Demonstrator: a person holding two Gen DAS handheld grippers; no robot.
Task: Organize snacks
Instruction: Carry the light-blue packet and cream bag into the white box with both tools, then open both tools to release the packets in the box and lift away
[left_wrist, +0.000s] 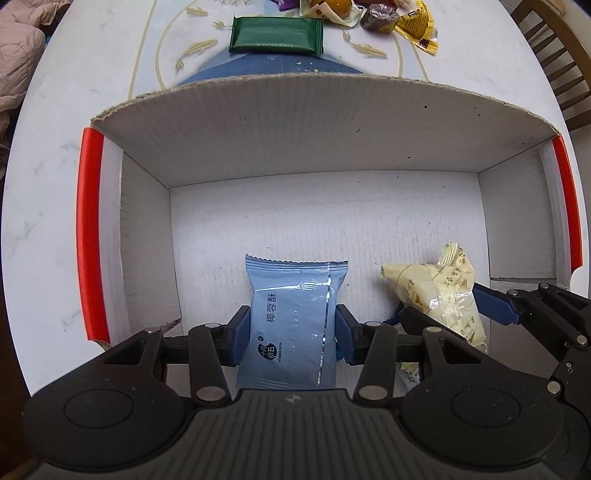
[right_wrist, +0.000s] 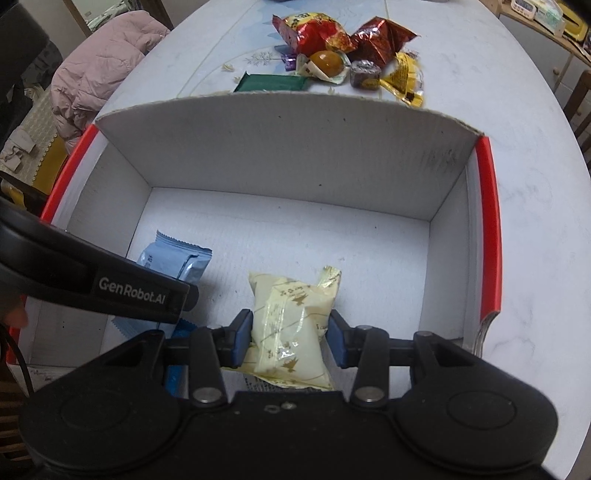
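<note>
My left gripper (left_wrist: 291, 332) is shut on a light blue snack packet (left_wrist: 291, 317) inside the white cardboard box (left_wrist: 295, 129) with red edges, low over its floor. My right gripper (right_wrist: 290, 336) is shut on a cream-yellow snack packet (right_wrist: 290, 328) in the same box, just right of the left one. The cream packet (left_wrist: 447, 295) also shows in the left wrist view, and the blue packet (right_wrist: 177, 260) in the right wrist view. A pile of loose snacks (right_wrist: 351, 55) lies on the table beyond the box, with a dark green packet (left_wrist: 277, 35) nearest its far wall.
The white marble-look table (right_wrist: 535, 221) surrounds the box. A pink jacket (right_wrist: 99, 77) lies on a seat at the left. A wooden chair (left_wrist: 554, 48) stands at the right. The box's far wall stands tall between the grippers and the snack pile.
</note>
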